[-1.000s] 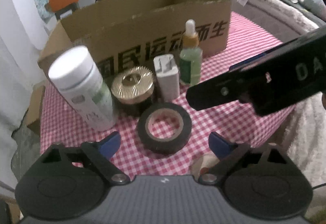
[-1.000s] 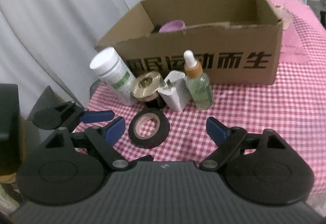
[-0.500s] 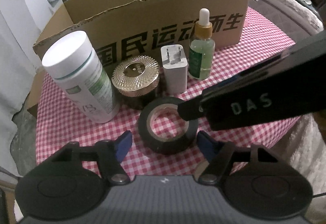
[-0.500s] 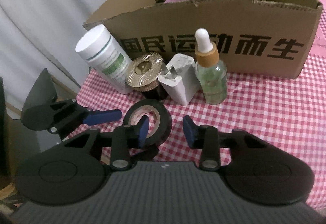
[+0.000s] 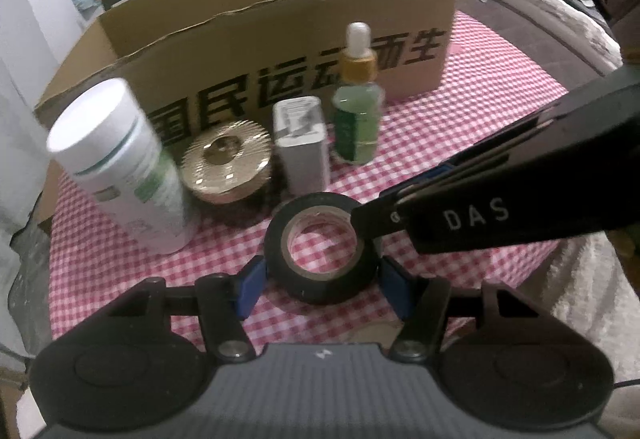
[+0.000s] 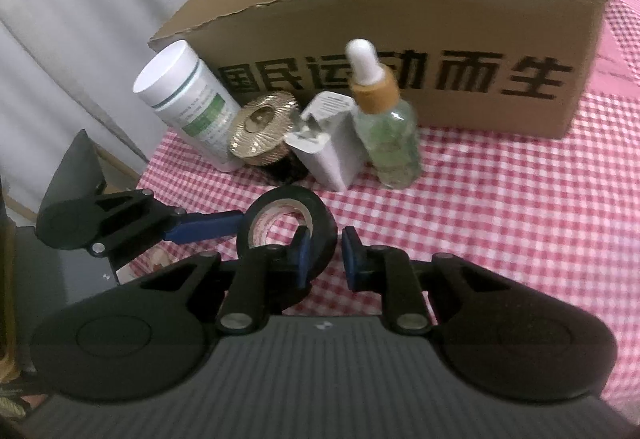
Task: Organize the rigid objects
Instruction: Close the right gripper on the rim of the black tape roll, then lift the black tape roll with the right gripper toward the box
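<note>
Since a second ago: both pairs of jaws narrowed and closed in on the black tape roll (image 5: 322, 253), then lying clear of both tools, now tipped up on one side in the right wrist view. Rest of the row unchanged.

Landmark: cardboard box (image 5: 280, 51) on the red checked cloth (image 5: 460, 143).

- Directly in front of the box's printed wall, left to right: white bottle (image 5: 120, 167), gold ribbed lid (image 5: 226, 167), white charger plug (image 5: 302, 143), green dropper bottle (image 5: 358, 111). All upright, close together, none touching the box for certain.
- Tape roll further out from the box than that row, nearest the charger plug and the gold lid.

Left gripper (image 5: 322, 289): blue pads on either side of the roll's outer wall, jaws closing at this moment, roll between them. Left pad at the rubber; right pad looks a hair off it, though blur makes contact hard to judge. Not yet counted as a grip.

Right gripper (image 6: 324, 253): reaching in from the side away from the white bottle, one finger (image 6: 302, 253) inside the roll's core, the other outside, pinching the roll's wall between them. Clamped on the tape. Roll's near side lifted against those fingers in the right wrist view.

Pink object just visible inside the box, too hidden to identify.
</note>
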`<state>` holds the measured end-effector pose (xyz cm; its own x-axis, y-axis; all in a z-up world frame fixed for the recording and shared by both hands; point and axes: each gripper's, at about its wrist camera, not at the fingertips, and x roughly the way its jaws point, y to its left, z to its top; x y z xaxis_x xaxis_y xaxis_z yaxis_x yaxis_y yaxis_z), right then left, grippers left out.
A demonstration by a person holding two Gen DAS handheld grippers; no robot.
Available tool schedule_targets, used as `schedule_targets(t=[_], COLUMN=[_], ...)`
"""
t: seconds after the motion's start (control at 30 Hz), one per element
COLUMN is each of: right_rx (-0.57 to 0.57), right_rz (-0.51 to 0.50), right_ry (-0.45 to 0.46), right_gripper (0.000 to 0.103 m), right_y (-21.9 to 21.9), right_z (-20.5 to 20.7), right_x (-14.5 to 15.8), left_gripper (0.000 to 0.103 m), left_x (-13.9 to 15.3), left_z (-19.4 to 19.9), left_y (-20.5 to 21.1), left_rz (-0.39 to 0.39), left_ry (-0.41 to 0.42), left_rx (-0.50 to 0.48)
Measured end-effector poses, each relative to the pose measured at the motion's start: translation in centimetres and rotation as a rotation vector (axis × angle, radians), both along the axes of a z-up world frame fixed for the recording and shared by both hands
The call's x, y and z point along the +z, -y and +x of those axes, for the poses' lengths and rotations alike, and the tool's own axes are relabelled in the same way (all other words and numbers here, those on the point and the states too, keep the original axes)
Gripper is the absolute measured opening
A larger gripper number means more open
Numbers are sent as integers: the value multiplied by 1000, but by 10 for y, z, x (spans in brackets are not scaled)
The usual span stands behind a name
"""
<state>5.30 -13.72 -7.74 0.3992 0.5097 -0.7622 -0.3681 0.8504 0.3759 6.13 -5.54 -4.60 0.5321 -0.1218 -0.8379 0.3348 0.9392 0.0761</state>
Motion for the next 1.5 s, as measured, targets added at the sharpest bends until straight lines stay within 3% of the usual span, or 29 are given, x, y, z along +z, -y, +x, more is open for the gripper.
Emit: schedule_targets(t=[0.3, 0.7, 0.93, 1.5], right_rx=[-44, -23, -14, 2], right_rz=[-9, 1, 4, 1], right_ry=[-12, 14, 14, 10], right_gripper=[16, 21, 22, 27], right_y=[25, 16, 14, 12], right_z=[-6, 3, 4, 6], right_x=[1, -1, -3, -7], left_gripper=[63, 63, 82, 90], left_x=[-2, 1, 7, 9], left_z=[5, 6, 4, 0], left_y=[13, 12, 3, 4], left_rz=[-5, -16, 1, 102], left_ry=[-12, -44, -43, -56], left_rx=[-18, 9, 55, 89])
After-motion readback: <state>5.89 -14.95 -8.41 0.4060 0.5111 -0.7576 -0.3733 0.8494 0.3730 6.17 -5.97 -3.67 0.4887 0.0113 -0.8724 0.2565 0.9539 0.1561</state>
